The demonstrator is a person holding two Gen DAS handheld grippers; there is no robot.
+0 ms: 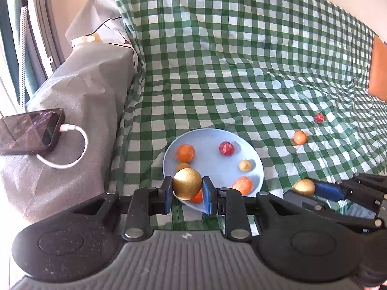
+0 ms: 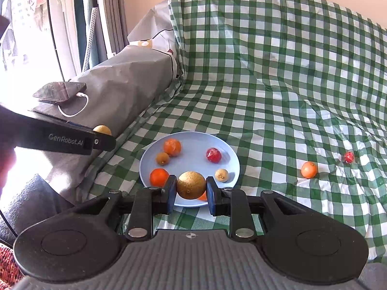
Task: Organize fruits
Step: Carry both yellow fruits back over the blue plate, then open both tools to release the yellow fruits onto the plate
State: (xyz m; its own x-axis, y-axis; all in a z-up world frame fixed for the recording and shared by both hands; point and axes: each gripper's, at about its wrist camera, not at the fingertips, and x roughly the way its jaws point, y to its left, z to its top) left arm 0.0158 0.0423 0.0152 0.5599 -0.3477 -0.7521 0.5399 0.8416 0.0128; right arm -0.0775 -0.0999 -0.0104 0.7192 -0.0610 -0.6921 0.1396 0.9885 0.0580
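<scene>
A golden fruit [image 1: 187, 183] between each gripper's fingers, above the blue plate [image 1: 256, 159]

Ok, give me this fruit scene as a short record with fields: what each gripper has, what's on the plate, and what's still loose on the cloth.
left gripper: shut on a golden fruit
right gripper: shut on a second golden fruit
blue plate: several small orange, red and tan fruits
checked cloth: loose orange fruit and loose red fruit
</scene>
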